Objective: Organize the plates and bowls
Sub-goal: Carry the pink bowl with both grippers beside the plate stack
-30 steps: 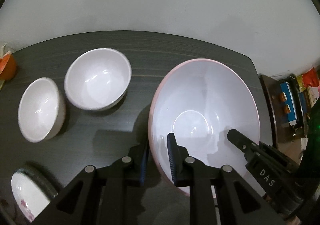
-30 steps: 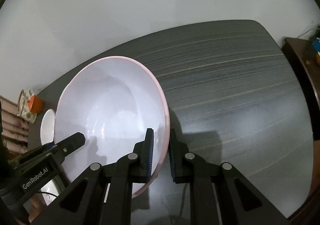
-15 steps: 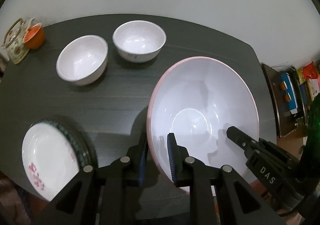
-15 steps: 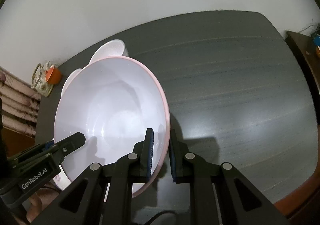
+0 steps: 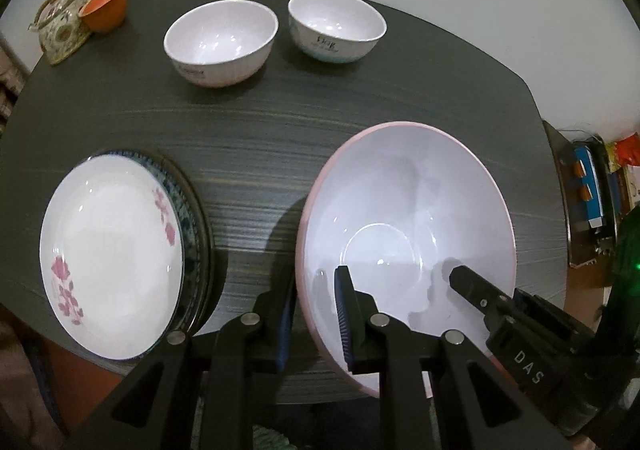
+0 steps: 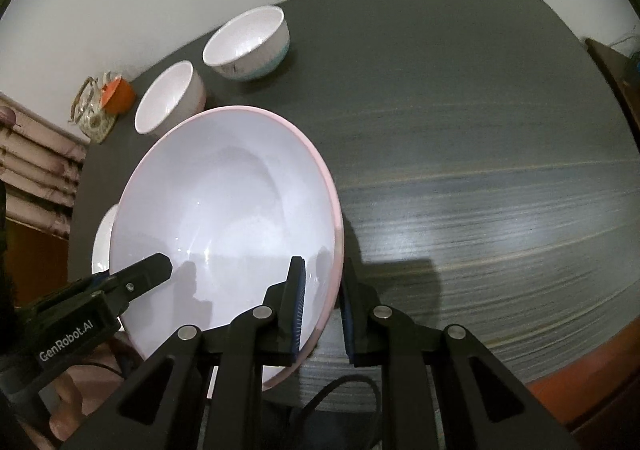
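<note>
Carrying: both grippers are holding the large pink-rimmed bowl (image 5: 408, 234) by opposite sides of its rim, above the dark table (image 5: 280, 138).
Left gripper: the left gripper (image 5: 316, 314) is pinching the bowl's near-left rim, jaws nearly closed, one pad inside the wall and one outside.
Right gripper: the right gripper (image 6: 322, 310) is clamping the opposite rim the same way, jaws almost shut on the thin wall.
Risk: the glossy rim is being held by two narrow pinches only; if one hand is travelling faster or dipping lower than the other, the bowl is likely twisting out of a pad and dropping onto the table.
Second risk: the stack of plates (image 5: 116, 262) is sitting just left of the bowl, so a drift that way could be knocking rim against rim.
Bowl's look: wide and shallow-sided, white and shiny inside with a flat round base, a thin pink band running along the edge; it is tilting slightly.
Beyond the bowl: two small white bowls (image 5: 222, 42) are standing side by side farther back, and a teapot with an orange cup (image 5: 104, 8) is waiting at the far-left corner.
</note>
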Motion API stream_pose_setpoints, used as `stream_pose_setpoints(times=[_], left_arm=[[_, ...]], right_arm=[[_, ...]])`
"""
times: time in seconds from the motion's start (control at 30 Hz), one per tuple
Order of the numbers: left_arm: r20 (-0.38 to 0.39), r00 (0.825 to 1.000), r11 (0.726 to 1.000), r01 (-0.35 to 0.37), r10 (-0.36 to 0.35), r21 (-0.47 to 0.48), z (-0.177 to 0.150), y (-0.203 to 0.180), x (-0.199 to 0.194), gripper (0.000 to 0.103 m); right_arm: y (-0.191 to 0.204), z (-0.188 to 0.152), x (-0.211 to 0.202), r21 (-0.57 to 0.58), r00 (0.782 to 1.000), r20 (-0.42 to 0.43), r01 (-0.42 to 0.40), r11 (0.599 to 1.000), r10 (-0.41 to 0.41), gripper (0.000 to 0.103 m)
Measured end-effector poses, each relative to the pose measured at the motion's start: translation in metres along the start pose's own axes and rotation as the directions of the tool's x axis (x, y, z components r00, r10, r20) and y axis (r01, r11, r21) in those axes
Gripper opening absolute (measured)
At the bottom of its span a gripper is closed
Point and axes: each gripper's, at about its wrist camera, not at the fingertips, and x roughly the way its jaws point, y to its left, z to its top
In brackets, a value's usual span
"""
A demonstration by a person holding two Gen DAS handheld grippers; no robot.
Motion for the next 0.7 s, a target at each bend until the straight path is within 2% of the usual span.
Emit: stream_pose_setpoints(times=[0.3, 0.7], left_arm=[[-0.023, 1.000, 1.000, -0.015, 0.015, -0.013, -0.016, 0.010, 0.015, 0.018], [-0.024, 0.999, 1.000, -0.022, 0.021, -0.017, -0.012, 0.010, 0.022, 0.018]], right_arm=[[0.000, -0.017, 0.014, 0.000, 0.999, -0.041, 0.004, 1.000, -0.004, 0.017], [-0.003, -0.019, 0.016, -0.002, 0.999, -0.045, 0.010, 1.000, -0.010, 0.017]])
